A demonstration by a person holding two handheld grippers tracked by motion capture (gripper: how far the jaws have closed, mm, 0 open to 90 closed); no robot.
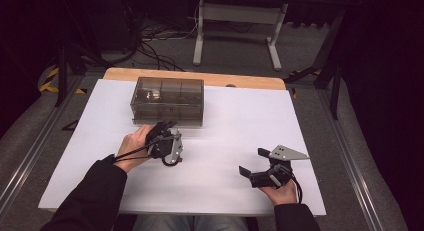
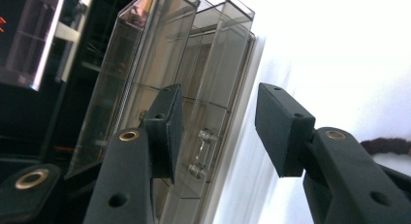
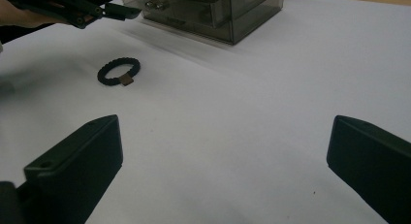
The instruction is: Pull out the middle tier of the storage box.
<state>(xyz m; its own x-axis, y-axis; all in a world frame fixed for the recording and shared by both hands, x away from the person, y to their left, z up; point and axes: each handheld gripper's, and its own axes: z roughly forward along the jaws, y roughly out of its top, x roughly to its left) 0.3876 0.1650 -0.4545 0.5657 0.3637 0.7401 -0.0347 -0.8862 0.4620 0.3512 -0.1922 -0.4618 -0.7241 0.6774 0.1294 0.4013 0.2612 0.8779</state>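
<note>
- smoked clear plastic drawer box (image 1: 167,101) sits at the far middle of the white counter (image 1: 240,121), a wooden strip showing along the counter's far edge.
- left tool (image 1: 167,127) held in the left hand (image 1: 134,143), tips just in front of the box's near face, close to its left half.
- in the left gripper view the left tool (image 2: 218,129) is spread, nothing between the jaws; the box (image 2: 194,88) fills the gap behind them, and a small clear drawer handle (image 2: 201,153) lies just beside the inner face of the left-side jaw, not touching as far as can be told.
- black braided bracelet (image 3: 118,72) with a small brown tag lies flat on the counter, between the two tools, near the left one and apart from the box.
- right tool (image 1: 252,163) held in the right hand (image 1: 282,192) near the counter's near right; grey three-cornered plate (image 1: 288,152) on top.
- right tool (image 3: 223,156) jaws spread wide, only bare counter between them; bracelet well ahead of it.
</note>
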